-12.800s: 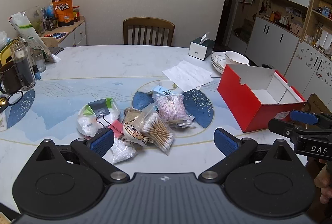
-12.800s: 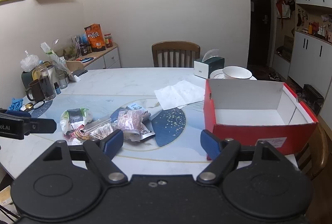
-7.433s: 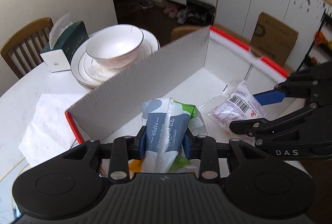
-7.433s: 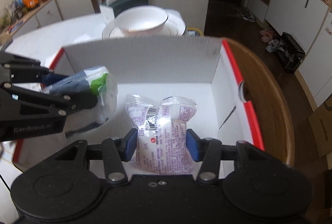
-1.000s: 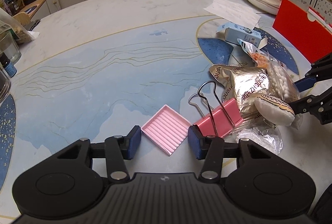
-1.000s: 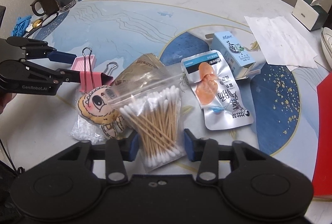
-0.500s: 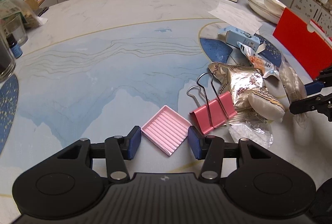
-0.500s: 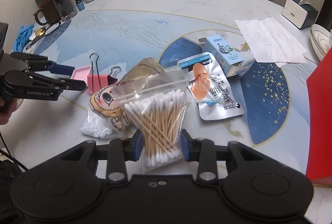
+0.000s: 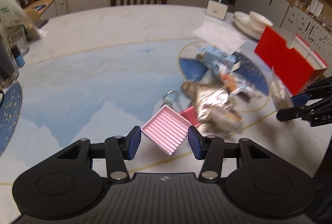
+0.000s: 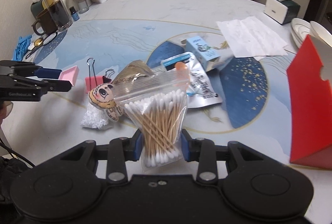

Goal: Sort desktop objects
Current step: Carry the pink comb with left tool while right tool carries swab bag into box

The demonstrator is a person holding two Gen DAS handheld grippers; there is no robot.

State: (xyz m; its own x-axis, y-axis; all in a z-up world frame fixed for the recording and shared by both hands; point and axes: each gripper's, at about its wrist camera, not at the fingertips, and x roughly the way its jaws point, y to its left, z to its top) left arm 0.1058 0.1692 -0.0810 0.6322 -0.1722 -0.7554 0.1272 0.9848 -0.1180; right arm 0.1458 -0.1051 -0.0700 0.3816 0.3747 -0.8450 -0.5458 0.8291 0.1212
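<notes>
Swabs in a clear zip bag (image 10: 158, 120) sit between the pads of the right gripper (image 10: 161, 146), which is clenched on the bag's lower part and holds it above the table (image 10: 145, 8). I judge the bag light and soft, with a slippery film, so a hold low on the bundle of sticks looks safer than one on the empty top.

On the other side, the left gripper (image 9: 165, 142) has the pink tray (image 9: 167, 130) between its pads, tilted and seemingly lifted. The pads sit at its two sides, but whether they really press it I cannot tell. The tray looks stiff, thin and light; its edges are the natural place to grip.

Just behind lie the pink clip (image 10: 93, 79), a small doll (image 10: 103, 99), a bag of white beads (image 10: 93, 119), foil packets (image 10: 195, 82) and a blue carton (image 10: 202, 51), all close together.

Farther right stands the red box (image 10: 309, 103). The way to it looks free, though its near wall is high, so each load must probably go over the rim.
</notes>
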